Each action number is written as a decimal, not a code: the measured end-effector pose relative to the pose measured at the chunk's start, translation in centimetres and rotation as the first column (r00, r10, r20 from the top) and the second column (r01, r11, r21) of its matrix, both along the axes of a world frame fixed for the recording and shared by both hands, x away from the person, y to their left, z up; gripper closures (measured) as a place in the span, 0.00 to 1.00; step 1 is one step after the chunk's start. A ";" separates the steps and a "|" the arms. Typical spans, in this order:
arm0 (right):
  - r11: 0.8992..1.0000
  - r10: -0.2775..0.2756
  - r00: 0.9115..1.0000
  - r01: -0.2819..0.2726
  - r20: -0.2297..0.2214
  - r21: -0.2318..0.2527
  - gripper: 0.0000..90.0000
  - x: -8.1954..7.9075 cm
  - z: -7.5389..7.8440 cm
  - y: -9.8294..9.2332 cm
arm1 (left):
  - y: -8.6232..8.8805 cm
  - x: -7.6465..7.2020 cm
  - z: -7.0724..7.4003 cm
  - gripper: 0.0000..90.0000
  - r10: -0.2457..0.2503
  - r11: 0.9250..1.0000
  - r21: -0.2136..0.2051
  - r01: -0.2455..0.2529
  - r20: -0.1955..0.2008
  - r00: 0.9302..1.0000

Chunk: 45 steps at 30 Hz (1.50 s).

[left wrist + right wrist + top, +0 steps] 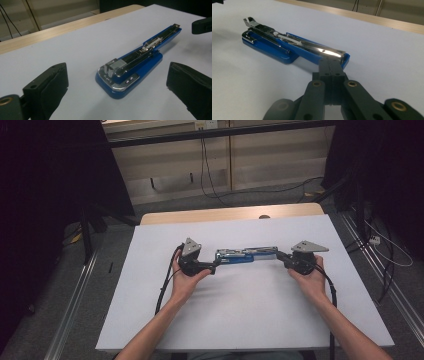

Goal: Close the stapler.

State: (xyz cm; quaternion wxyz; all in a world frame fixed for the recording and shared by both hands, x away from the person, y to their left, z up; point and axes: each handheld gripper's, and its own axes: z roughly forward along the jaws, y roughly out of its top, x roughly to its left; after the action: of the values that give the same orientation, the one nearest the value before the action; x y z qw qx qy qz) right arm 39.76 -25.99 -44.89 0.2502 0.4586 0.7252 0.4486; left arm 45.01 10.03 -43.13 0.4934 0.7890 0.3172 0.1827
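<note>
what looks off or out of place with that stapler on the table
The blue stapler lies flat on the white table with its metal staple channel bared and no top cover on it, so it looks taken apart. Nothing is spilled or broken otherwise.

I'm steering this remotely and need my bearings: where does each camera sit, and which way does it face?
High view: above the near table edge, looking forward and down on the white table; both forearms, left gripper, right gripper.
Left gripper view: rides the left gripper, facing along the blue stapler; its jaws stand open, either side of the wide end.
Right gripper view: rides the right gripper, jaws shut at the narrow end.
All three views share the stapler.
</note>
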 end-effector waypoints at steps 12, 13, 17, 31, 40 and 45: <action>1.000 0.002 1.000 -0.002 -0.021 -0.029 1.00 0.2 -0.3 -0.1 | 0.0 -0.3 0.4 0.60 -0.013 0.998 -0.059 0.011 -0.036 0.999; 0.999 0.005 1.000 -0.006 -0.020 -0.034 1.00 0.2 -0.3 -0.1 | -0.1 -0.2 0.3 0.71 -0.027 0.998 -0.057 0.025 -0.033 0.999; 0.999 0.029 1.000 -0.029 -0.011 -0.040 1.00 0.3 -0.2 0.1 | -0.4 -0.1 0.2 0.91 -0.044 0.998 -0.047 0.043 -0.035 0.998; 0.998 0.027 0.998 -0.030 -0.056 -0.046 1.00 0.5 -0.5 0.2 | -2.6 1.1 -0.8 1.00 -0.048 0.996 0.068 0.054 -0.079 0.996; 0.997 0.038 0.997 -0.043 -0.071 -0.067 1.00 0.9 -0.4 0.4 | -2.8 1.8 -1.5 1.00 -0.052 0.993 0.098 0.064 -0.113 0.992; 0.996 0.035 0.995 -0.043 -0.098 -0.084 1.00 1.1 -0.5 0.2 | -2.8 1.8 -1.9 1.00 -0.049 0.991 0.115 0.062 -0.111 0.993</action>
State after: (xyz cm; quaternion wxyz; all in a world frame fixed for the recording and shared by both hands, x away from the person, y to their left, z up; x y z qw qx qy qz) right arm 40.86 -25.77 -45.42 0.2254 0.4543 0.7638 0.3993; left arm 46.83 7.24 -45.06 0.4330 0.8341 0.3099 0.1443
